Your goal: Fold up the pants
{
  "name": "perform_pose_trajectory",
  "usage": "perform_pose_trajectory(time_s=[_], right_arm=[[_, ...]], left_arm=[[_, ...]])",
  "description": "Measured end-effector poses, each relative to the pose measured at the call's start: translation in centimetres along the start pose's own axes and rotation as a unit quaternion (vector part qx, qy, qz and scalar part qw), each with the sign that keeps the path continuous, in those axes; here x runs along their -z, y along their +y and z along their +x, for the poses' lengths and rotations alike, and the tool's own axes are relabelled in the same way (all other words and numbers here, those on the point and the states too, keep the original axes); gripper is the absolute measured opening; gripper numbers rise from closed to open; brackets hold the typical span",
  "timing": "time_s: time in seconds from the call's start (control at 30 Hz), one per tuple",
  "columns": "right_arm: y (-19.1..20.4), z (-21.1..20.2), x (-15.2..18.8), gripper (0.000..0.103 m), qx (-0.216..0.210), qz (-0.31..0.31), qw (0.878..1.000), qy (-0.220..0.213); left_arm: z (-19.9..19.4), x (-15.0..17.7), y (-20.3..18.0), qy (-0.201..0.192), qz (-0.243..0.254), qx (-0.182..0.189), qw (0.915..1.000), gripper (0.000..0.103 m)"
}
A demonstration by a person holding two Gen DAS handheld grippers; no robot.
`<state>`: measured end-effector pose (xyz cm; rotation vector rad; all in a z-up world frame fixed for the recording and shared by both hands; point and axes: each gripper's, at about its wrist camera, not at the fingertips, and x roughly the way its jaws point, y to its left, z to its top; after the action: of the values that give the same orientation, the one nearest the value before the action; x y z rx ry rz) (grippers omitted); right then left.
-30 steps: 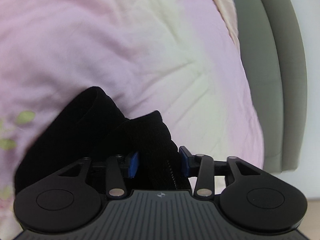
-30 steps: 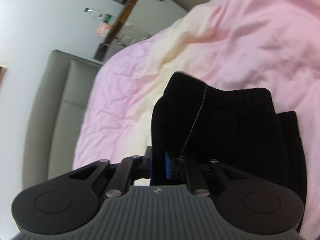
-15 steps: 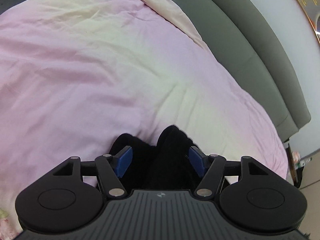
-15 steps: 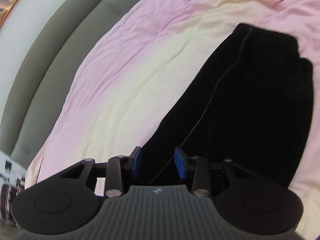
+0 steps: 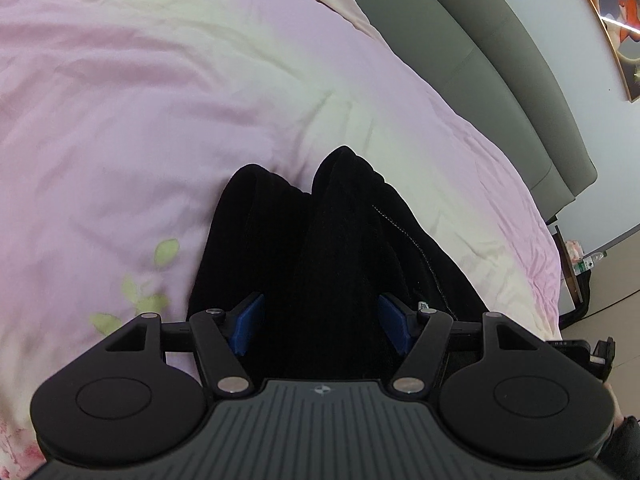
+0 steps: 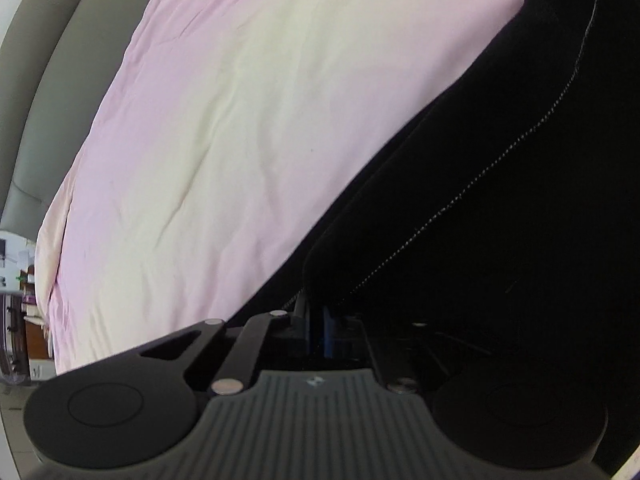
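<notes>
Black pants (image 5: 336,232) lie in a rumpled heap on the pink bed cover (image 5: 160,100). My left gripper (image 5: 320,322) hovers over their near end with its blue pads (image 5: 248,320) wide apart. Fabric fills the gap between them, but the pads do not press on it. In the right wrist view the pants (image 6: 500,160) stretch away to the upper right, with a pale stitched seam running along them. My right gripper (image 6: 320,332) is shut at the pants' left edge. A fold of black cloth runs in between its blue pads (image 6: 326,332).
The pink and cream cover (image 6: 240,120) spreads wide to the left of the pants. A grey-green padded headboard (image 5: 500,60) runs along the far side of the bed. A framed picture (image 5: 616,20) hangs on the wall. A small bedside stand (image 5: 576,264) is at the bed's corner.
The left jaws spread from a grip on the pants to wide apart, and the gripper rolled. The right gripper swept along the pants' edge, opened, then shut on the cloth there.
</notes>
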<state>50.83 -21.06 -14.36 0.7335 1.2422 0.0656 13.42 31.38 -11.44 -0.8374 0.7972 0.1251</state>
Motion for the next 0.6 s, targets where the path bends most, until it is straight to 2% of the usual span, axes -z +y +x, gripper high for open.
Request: perform_pose_trajectory(time_s=[0.1,0.17,0.2,0.23,0.3,0.37,0.43,0.53,0.6], right_arm=[[1.4,-0.2,-0.8,0.001,-0.022,0.011,0.999,-0.037],[1.3,0.8,-1.2,0.010,-0.039,0.022,0.998,-0.050],[1.1,1.9,-1.6,0.022,-0.047,0.017,0.998,-0.044],[0.8,2.9,-1.7,0.026,-0.042,0.010,0.998,-0.040],[-0.3,3.2,-1.5,0.024,-0.047,0.025,0.997,-0.056],[-0.6,1.6,-0.4,0.029,-0.079,0.028,0.992,-0.098],[-0.6,-0.9,1.4,0.030,-0.109,-0.015,0.984,-0.140],[-1.0,-4.9,5.4,0.033,-0.083,-0.105,0.974,-0.182],[-2.6,-7.4,8.3,0.037,-0.085,-0.133,0.965,-0.208]], left_arm=[[-0.4,0.1,0.6,-0.002,0.002,0.008,1.0000,0.075],[-0.5,0.1,0.9,-0.003,-0.003,0.016,0.9999,0.075],[-0.5,0.1,1.0,-0.002,-0.007,0.019,0.9998,0.075],[-0.5,0.2,1.1,-0.001,-0.011,0.020,0.9997,0.075],[-0.7,0.4,1.1,-0.002,-0.011,0.020,0.9997,0.075],[-1.2,0.7,0.9,-0.007,-0.001,0.017,0.9998,0.077],[-1.4,0.9,0.8,-0.013,0.007,0.015,0.9998,0.079],[-1.7,1.2,0.9,-0.027,-0.005,0.014,0.9995,0.079],[-2.2,1.5,0.9,-0.046,-0.002,0.019,0.9988,0.079]])
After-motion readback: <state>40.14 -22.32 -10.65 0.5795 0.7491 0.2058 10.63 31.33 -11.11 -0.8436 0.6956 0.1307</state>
